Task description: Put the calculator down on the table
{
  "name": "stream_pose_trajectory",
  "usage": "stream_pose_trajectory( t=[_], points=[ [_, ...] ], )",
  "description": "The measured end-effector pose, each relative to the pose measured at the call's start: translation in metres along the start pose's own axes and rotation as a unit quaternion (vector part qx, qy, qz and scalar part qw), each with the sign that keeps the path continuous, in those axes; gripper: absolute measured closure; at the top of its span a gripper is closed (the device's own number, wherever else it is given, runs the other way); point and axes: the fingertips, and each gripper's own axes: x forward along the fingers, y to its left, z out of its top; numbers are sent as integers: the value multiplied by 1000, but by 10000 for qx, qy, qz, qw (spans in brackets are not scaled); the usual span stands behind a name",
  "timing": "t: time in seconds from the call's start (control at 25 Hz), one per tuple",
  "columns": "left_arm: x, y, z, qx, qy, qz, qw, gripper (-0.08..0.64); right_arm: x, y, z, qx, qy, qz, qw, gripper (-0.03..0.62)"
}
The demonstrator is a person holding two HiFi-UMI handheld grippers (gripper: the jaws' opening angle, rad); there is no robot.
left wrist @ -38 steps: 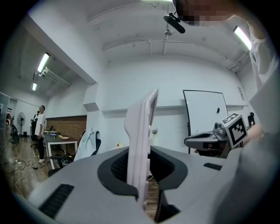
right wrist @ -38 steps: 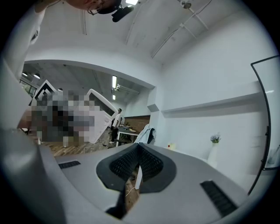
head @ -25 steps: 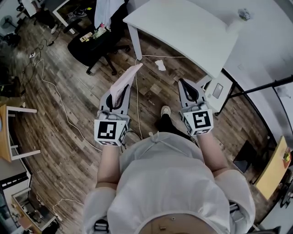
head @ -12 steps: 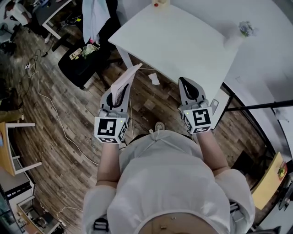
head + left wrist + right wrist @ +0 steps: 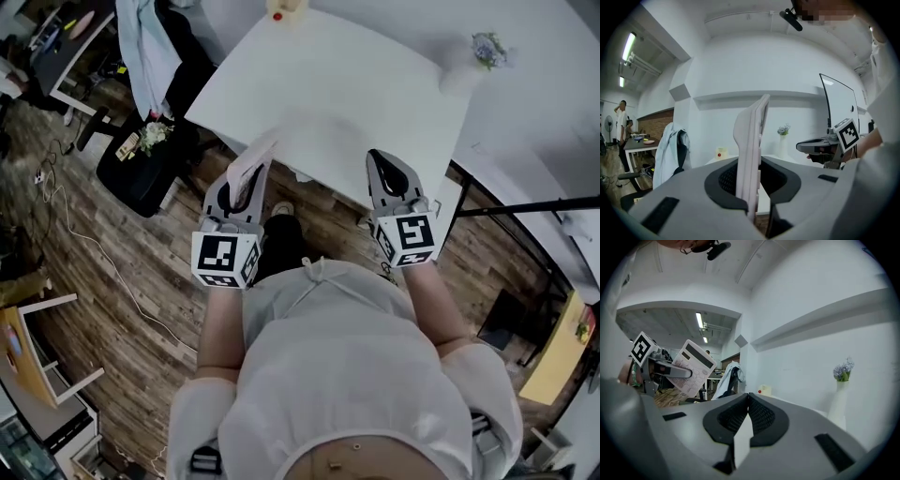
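My left gripper (image 5: 242, 187) is shut on a pale pink calculator (image 5: 253, 159), which stands on edge between the jaws and sticks out over the near edge of the white table (image 5: 356, 94). The left gripper view shows the calculator (image 5: 751, 140) edge-on, upright, clamped at its lower end. My right gripper (image 5: 392, 176) is shut with nothing in it, level with the left one at the table's edge. From the right gripper view, the calculator (image 5: 693, 365) tilts in the left gripper (image 5: 665, 369), keys visible.
A vase of flowers (image 5: 476, 52) stands at the table's far right and a small yellow box (image 5: 286, 9) at its far edge. A black chair (image 5: 141, 169) and a hanging jacket (image 5: 150, 47) are to the left. Cables lie on the wood floor.
The person has walked up to the table; both grippers have moved from over the floor to its near edge. The calculator stays clamped in the left gripper.
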Motion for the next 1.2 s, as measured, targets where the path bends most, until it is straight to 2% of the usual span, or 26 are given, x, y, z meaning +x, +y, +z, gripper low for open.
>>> stream_pose_trajectory(
  t=[0.32, 0.6, 0.8, 1.04, 1.2],
  points=[
    [108, 39, -2, -45, 258, -912, 9955, 472, 67, -40, -4, -32, 243, -697, 9973, 586],
    [191, 75, -25, -117, 737, -1694, 9827, 472, 128, -56, -12, -48, 477, -1210, 9915, 586],
    [234, 84, -59, -418, 1248, -2321, 9637, 472, 155, -64, -36, 175, 746, -1612, 9839, 586],
    [274, 82, -101, -529, 1809, -2741, 9430, 471, 176, -72, -58, 394, 1008, -1941, 9750, 586],
    [290, 73, -125, -951, 2206, -3053, 9215, 472, 181, -76, -77, 565, 1195, -2123, 9682, 586]
  ],
)
